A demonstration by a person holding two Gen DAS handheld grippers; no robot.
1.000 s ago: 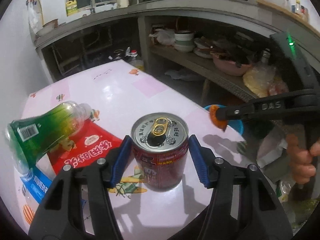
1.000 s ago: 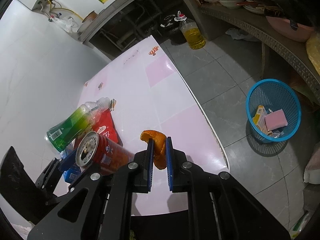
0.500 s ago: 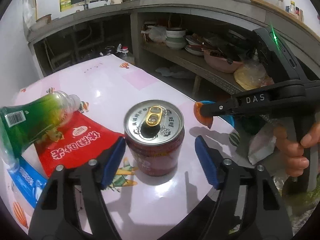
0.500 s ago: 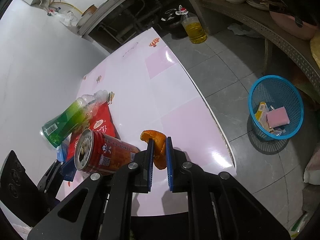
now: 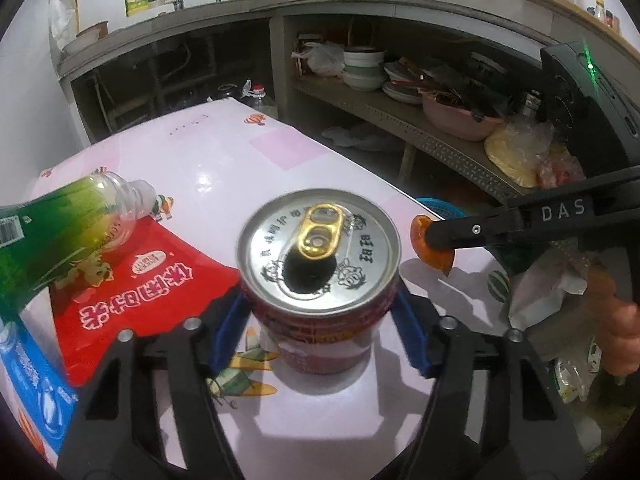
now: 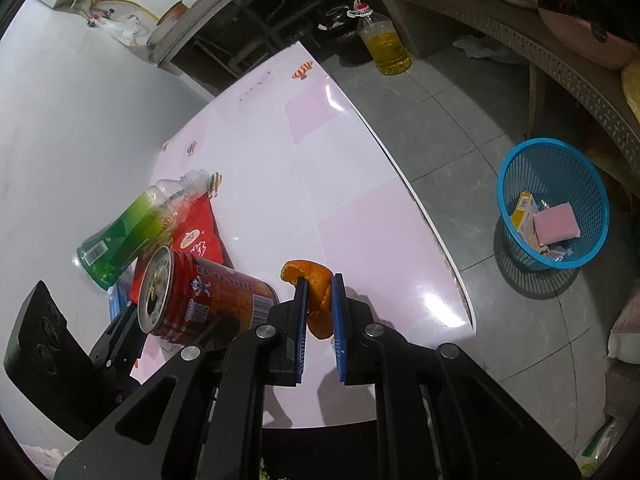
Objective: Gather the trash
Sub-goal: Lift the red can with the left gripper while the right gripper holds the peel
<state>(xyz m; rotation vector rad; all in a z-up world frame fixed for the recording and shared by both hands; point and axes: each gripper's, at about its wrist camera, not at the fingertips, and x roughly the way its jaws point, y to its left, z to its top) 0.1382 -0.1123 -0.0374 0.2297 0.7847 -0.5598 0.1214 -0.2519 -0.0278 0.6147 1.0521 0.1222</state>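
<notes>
**Left wrist view and right wrist view: trash items on the pink table**

Left wrist view. Left gripper [image 5: 320, 328]: blue pads on either side of the red can [image 5: 320, 280], which stands upright on the pink table [image 5: 224, 160] directly between the fingers. The jaws have just been closing; the pads lie against or just beside the can's wall, and real pressure cannot be told. Can top open, gold pull tab in place. Left of the gripper: a green bottle [image 5: 52, 236] lying over a red snack packet [image 5: 140, 292], and a blue wrapper [image 5: 36, 396] at the lower left edge. Right of the gripper: the right gripper seen side-on, an orange peel [image 5: 432, 248] at its tip, and a person's hand [image 5: 616, 332] on its handle.

Right wrist view. Right gripper [image 6: 320, 304]: jaws nearly together, clamped on the orange peel [image 6: 316, 292], held above the table [image 6: 320, 160] near its edge. Left of this gripper: the can [image 6: 200, 296], with the left gripper [image 6: 132, 320] behind it. Beyond the can: the green bottle [image 6: 136, 224] and the packet [image 6: 196, 236].

Shown only in the right wrist view: a blue basket [image 6: 596, 216] on the grey floor, well apart to the right, holding a pink sponge [image 6: 556, 224] and a yellow box [image 6: 524, 212]; a jug of yellow oil [image 6: 384, 40] beyond the table's far end.

Shown only in the left wrist view: shelves with bowls [image 5: 364, 68] and a pink basin [image 5: 460, 120].
</notes>
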